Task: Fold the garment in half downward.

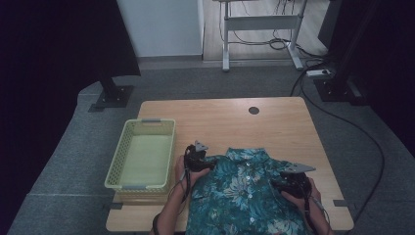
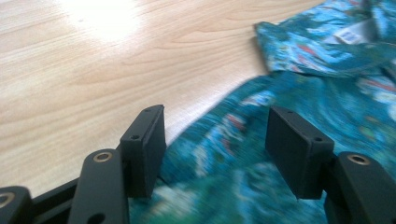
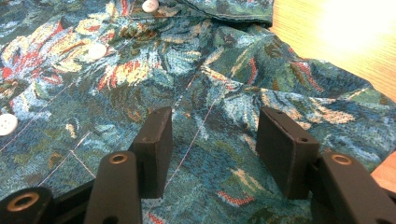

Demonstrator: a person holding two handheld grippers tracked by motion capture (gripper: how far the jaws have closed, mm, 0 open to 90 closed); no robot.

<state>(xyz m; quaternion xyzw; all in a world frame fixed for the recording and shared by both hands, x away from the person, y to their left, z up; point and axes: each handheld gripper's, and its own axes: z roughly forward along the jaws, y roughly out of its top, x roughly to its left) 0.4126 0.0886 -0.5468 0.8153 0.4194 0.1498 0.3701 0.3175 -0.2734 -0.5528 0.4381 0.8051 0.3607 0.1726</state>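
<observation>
Pale wood tabletop (image 1: 274, 125) carries the work, with grey carpet and a desk frame beyond it. Nearest the person, at about 6 o'clock on the table, a teal floral shirt (image 1: 240, 196) lies flat and face up, buttons showing, its long axis running from the near edge toward 12 o'clock and its collar (image 1: 247, 153) at the far end. Both grippers sit at shoulder level of the shirt. The right gripper (image 3: 212, 144), at roughly 4 o'clock, has its jaws parted over the fabric with nothing pinched between them; a ridge of cloth and the shirt's edge lie just ahead of it toward bare wood. The left gripper (image 2: 215, 149), at about 8 o'clock, likewise stands spread, straddling the shirt's left edge where cloth meets table (the cloth there is blurred, so contact is hard to judge). Each hand looks about equally near its own shoulder seam, so a two-sided pinch seems the likely next move. Farther left, near 9 o'clock, a pale green basket (image 1: 117, 164) waits, well apart from the shirt.
</observation>
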